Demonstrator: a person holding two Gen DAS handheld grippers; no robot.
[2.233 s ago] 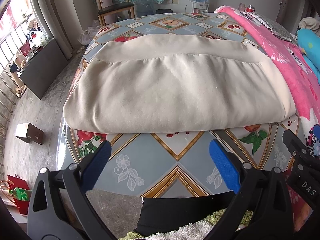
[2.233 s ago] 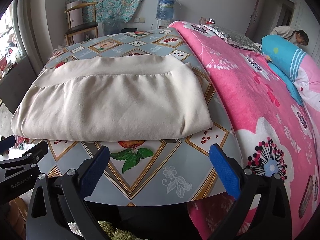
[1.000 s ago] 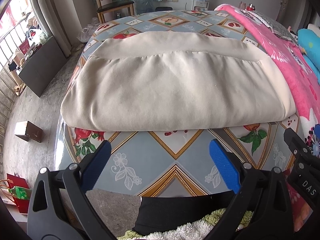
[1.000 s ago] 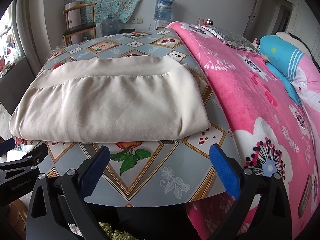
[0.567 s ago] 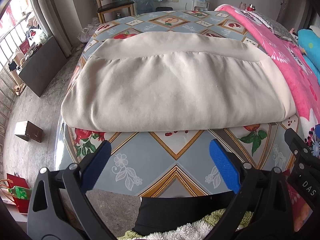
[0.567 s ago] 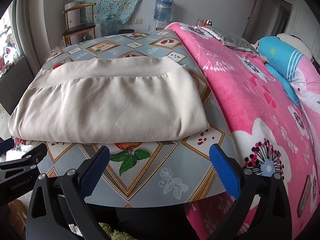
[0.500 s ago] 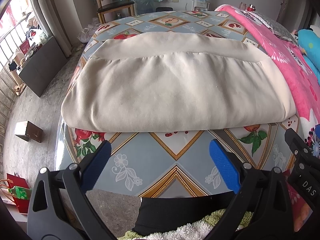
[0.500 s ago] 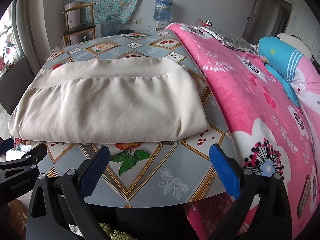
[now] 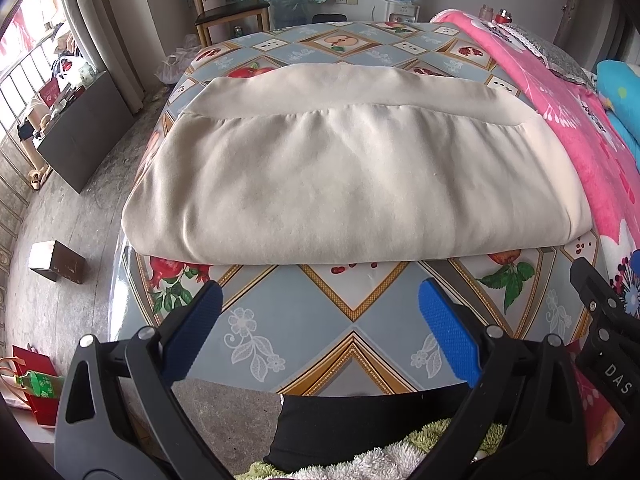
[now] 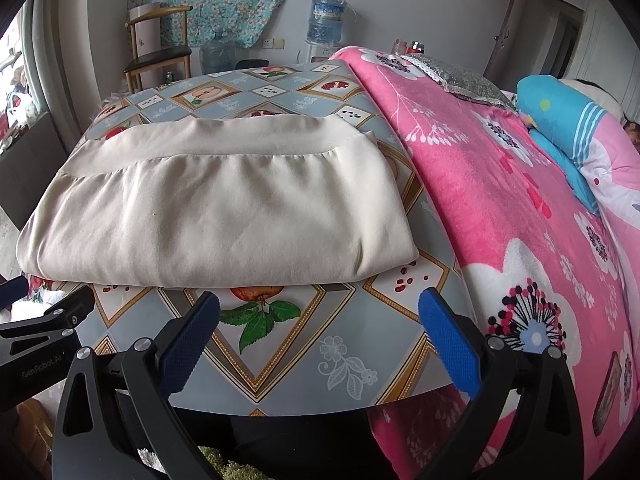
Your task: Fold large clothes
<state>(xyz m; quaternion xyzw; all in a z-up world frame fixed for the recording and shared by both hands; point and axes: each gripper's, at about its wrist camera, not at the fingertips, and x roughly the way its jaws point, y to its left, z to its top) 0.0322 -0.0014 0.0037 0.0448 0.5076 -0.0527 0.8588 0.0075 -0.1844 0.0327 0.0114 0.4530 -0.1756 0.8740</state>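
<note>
- Blue-padded left gripper (image 9: 318,330) and right gripper (image 10: 319,330) gape wide, holding nothing.
- Cream folded garment (image 9: 360,184) lies on the patterned surface (image 9: 320,332).
- Pink blanket (image 10: 500,184) lies beside it.

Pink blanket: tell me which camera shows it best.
The right wrist view: the pink blanket fills its right half, floral print clear, beside the folded cream garment. The left wrist view catches only a strip along its right edge.

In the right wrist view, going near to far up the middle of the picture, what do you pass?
right gripper, open → bare patterned tablecloth → folded cream garment → more tablecloth → wall with the floral cloth.
</note>
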